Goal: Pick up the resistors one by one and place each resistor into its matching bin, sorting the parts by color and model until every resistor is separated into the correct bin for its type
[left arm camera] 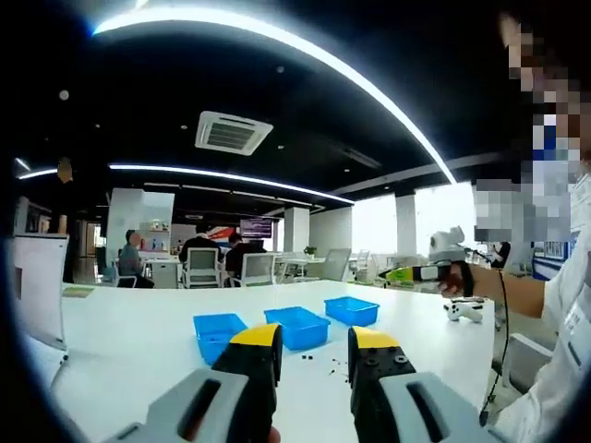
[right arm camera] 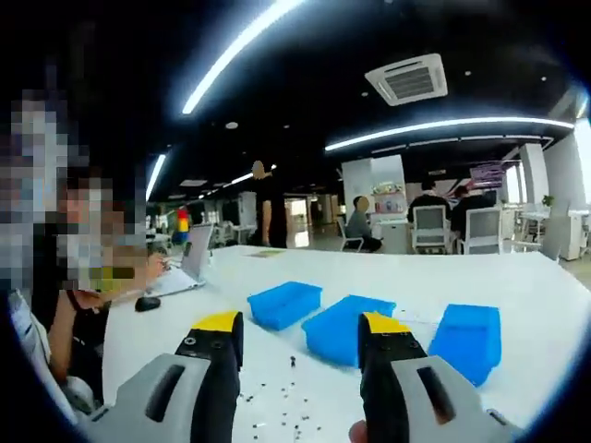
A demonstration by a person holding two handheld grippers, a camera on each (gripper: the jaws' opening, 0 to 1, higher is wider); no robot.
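1. Here, left tongs (left arm camera: pixel 314 343) and right tongs (right arm camera: pixel 298 330) gape, holding nothing.
2. Tiny dark resistors (right arm camera: pixel 294 399) lie scattered on smooth white worktop (right arm camera: pixel 388 272).
3. Three rectangular blue plastic bins (right arm camera: pixel 284 304) just beyond them.

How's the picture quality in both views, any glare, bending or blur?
Left gripper view: the windows are blown out white, and the ceiling light strip bows from fisheye distortion. Right gripper view: the blue bins look sharp, while the tiny resistors on the white table are too small to resolve.
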